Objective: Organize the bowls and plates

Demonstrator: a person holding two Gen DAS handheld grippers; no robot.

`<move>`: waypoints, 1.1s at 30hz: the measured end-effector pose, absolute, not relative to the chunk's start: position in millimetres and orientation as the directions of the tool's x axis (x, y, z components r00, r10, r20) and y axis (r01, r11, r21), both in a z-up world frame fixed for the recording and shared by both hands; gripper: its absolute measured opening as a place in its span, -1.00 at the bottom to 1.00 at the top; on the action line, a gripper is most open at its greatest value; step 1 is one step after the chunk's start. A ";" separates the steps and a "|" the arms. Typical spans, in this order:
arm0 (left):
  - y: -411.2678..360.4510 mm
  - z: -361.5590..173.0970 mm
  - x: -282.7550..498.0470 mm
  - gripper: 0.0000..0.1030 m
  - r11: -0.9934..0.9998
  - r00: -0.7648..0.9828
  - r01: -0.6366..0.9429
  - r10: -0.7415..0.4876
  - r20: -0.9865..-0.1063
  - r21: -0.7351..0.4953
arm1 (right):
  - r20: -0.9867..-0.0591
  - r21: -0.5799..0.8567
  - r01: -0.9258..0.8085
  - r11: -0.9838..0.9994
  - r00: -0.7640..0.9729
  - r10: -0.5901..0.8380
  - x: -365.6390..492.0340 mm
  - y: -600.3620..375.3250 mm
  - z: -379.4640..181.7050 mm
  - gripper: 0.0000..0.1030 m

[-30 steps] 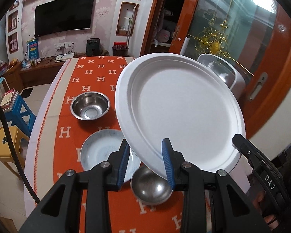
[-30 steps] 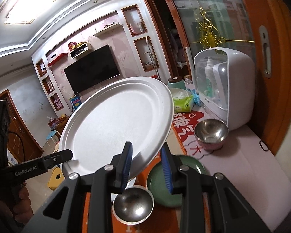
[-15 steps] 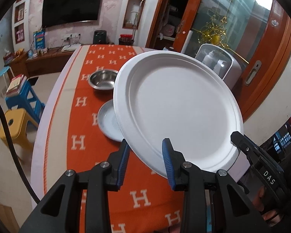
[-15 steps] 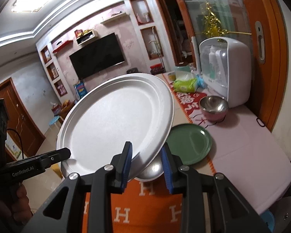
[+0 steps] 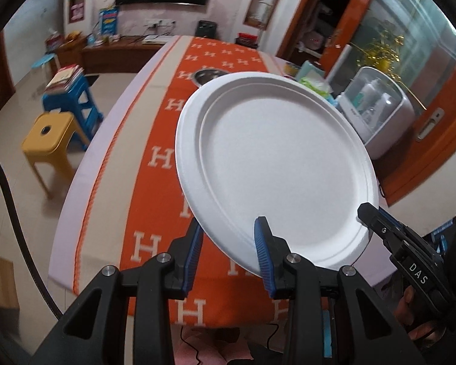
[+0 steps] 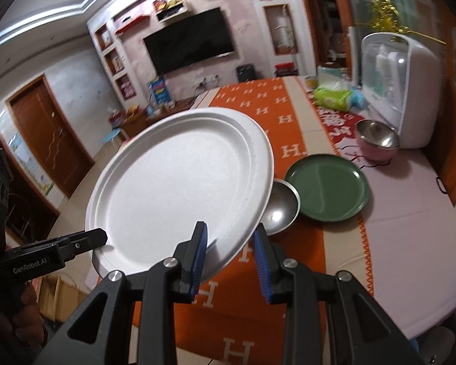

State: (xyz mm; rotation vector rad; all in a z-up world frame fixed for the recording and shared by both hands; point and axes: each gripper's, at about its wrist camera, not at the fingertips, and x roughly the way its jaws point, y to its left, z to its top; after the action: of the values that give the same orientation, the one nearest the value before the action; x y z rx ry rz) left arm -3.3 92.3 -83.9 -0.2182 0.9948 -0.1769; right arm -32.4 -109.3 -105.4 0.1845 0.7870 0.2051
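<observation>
A large white plate (image 5: 276,176) hangs tilted in the air over the near end of the table. My left gripper (image 5: 228,228) is shut on its near rim. My right gripper (image 6: 230,231) is shut on another part of the same white plate (image 6: 182,188). Each view shows the other gripper's tip at the plate's far side: the right gripper (image 5: 367,213) and the left gripper (image 6: 100,237). On the table lie a green plate (image 6: 328,188), a small steel bowl (image 6: 279,210) partly under the white plate, and a pink bowl (image 6: 377,140) with a steel inside. Another steel bowl (image 5: 206,74) peeks out behind the plate.
An orange cloth (image 5: 161,188) with white H marks runs down the table. A white appliance (image 6: 404,91) and a green tissue pack (image 6: 334,97) stand at the right edge. A yellow stool (image 5: 48,133) and a blue stool (image 5: 73,103) stand on the floor to the left.
Both grippers carried the white plate back toward the table's near end and lower. The pale plate and small steel bowl seen under it earlier are now out of the left wrist view.
</observation>
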 end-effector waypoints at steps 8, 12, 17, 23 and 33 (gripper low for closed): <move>110.5 -113.8 -31.7 -0.37 0.962 0.495 -0.071 -0.194 -0.847 -0.262 | -0.748 0.224 -0.204 0.953 0.590 0.302 -31.4 -89.3 -130.2 -0.39; 118.9 -130.7 -41.7 -0.37 0.958 0.466 -0.121 -0.178 -0.867 -0.262 | -0.781 0.225 -0.234 0.946 0.538 0.318 -31.0 -77.3 -145.1 -0.39; 127.0 -154.3 -48.1 -0.37 0.952 0.418 -0.170 -0.164 -0.893 -0.255 | -0.822 0.222 -0.256 0.941 0.469 0.322 -30.0 -65.2 -167.2 -0.38; 134.0 -183.1 -48.0 -0.37 0.949 0.365 -0.190 -0.168 -0.916 -0.250 | -0.862 0.231 -0.251 0.940 0.395 0.318 -27.8 -56.4 -191.5 -0.38; 123.2 -212.1 -22.3 -0.37 0.958 0.312 -0.147 -0.191 -0.931 -0.246 | -0.906 0.235 -0.168 0.957 0.320 0.279 -12.2 -63.9 -224.3 -0.38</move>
State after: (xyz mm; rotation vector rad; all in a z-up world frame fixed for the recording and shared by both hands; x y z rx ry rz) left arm -22.3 123.2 -212.1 -0.3095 1.2596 -0.0295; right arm -12.2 -63.9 -224.3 0.1042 1.2109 0.2947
